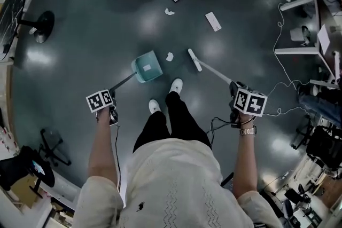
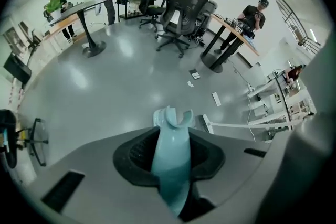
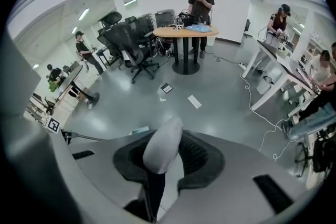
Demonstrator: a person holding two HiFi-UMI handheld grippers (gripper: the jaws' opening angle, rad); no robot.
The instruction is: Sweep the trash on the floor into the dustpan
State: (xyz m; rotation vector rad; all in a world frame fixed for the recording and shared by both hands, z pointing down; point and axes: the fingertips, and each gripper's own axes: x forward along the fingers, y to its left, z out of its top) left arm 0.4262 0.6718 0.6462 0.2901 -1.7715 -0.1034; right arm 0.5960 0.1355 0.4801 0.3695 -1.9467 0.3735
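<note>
Both grippers pinching: left gripper [image 1: 113, 100] on teal dustpan [image 1: 147, 67] by handle, right gripper [image 1: 235, 88] on broom [image 1: 195, 60] handle; paper scrap [image 1: 169, 56] at dustpan's 3 o'clock.

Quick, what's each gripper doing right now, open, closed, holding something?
Left gripper: closed on the dustpan handle.
Right gripper: closed on the broom handle.

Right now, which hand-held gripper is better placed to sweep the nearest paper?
Right. The right hand-held gripper holds the broom, its head beside the crumpled paper; the left hand-held gripper holds the dustpan.
</note>
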